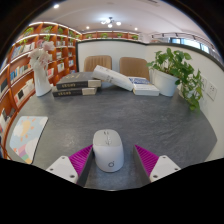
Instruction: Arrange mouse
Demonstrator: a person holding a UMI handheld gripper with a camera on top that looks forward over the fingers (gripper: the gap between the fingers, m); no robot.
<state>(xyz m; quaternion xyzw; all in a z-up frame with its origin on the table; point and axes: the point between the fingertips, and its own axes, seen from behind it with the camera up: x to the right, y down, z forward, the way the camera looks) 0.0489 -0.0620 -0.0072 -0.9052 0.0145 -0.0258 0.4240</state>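
Gripper view: a grey table point(120, 115) fills the middle of the frame. A potted plant point(180, 68) stands upper right, stacked books point(78, 87) upper left. Bottom centre, the white mouse point(108, 150) lies between the wide-open gripper point(113, 159) fingers, untouched.
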